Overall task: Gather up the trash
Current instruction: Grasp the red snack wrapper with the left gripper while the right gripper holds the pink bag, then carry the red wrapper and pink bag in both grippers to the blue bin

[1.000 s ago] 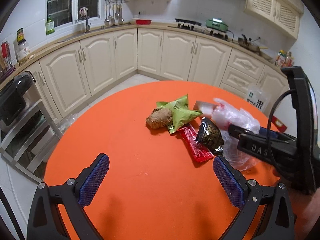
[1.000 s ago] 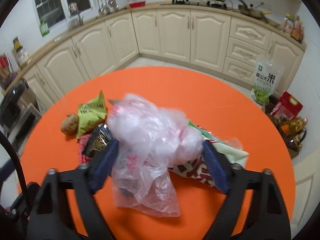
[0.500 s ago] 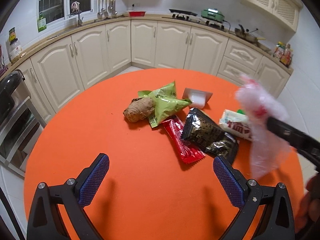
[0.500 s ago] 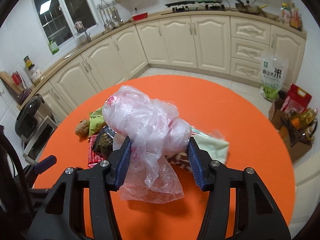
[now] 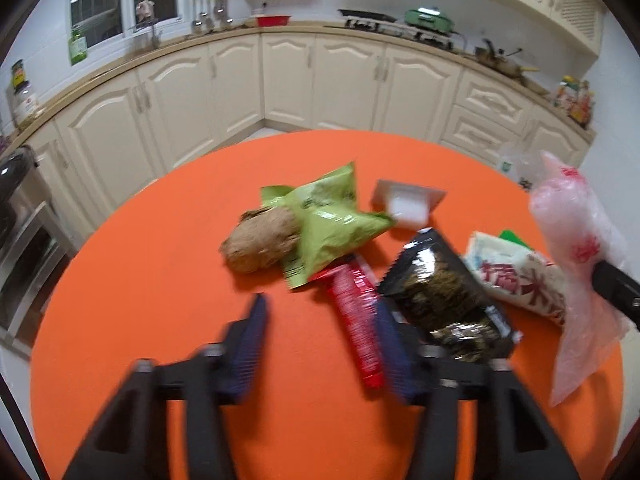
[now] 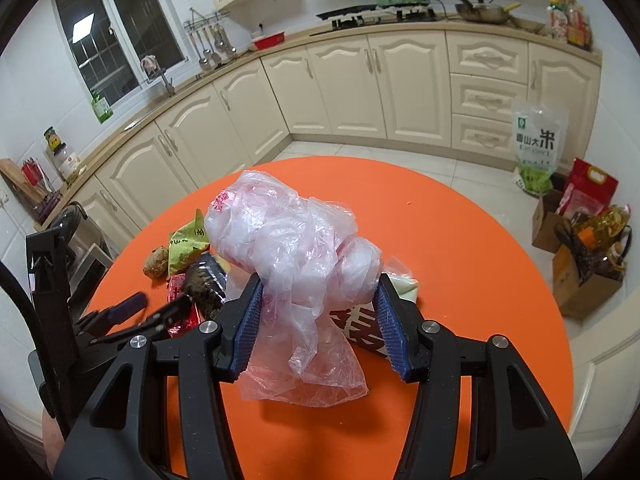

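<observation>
Crinkled translucent plastic bag (image 6: pixel 296 240), glossy foil wrappers (image 5: pixel 444 296), matt orange table (image 5: pixel 160 280).

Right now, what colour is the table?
Bright orange table; the right wrist view shows it best.

Left hand-held gripper (image 5: pixel 320 320), jaws just closing with nothing gripped; right hand-held gripper (image 6: pixel 318 296) clamped, tilted downward
</observation>
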`<state>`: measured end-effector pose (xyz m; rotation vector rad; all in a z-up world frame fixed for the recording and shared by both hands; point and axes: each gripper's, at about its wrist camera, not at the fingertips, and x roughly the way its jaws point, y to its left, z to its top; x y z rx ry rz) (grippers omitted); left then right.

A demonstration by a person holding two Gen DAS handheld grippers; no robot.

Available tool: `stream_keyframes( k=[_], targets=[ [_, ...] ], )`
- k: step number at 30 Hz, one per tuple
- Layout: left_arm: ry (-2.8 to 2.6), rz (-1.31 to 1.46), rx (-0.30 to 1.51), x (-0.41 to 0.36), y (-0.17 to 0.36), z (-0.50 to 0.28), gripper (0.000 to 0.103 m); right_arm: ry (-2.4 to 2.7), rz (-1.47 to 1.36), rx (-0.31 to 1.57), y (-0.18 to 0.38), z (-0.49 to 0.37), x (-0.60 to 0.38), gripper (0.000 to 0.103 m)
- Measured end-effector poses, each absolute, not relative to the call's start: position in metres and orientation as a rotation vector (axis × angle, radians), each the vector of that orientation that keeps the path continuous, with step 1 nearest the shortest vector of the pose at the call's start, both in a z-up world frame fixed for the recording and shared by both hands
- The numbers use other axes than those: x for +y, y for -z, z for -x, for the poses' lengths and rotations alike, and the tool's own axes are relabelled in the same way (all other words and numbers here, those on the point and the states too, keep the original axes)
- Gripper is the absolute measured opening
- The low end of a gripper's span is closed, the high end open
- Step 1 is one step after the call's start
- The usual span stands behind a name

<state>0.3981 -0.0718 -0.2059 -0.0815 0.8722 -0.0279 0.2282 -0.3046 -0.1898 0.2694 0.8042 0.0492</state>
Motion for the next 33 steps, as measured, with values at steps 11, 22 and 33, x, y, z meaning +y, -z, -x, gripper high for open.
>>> stream_keyframes(
  k=[11,22,33],
  targets=[
    [0.176,0.168,0.854,-0.071,0.224,-0.392,0.001,-0.046,-0.278,0.791,0.184,-0.215,-0.31,0.051],
    [0.186,0.154,0.793,-0.057,0.209,-0.344,0.001,-0.051,-0.281,0.761,0.167,-0.188,-0.312,0.051],
    [0.182,0.046,0.622,-0.076,0.15,-0.258,0.001,-0.06,-0.247,0.668,0.126,-0.133,-0.3,0.051]
  ],
)
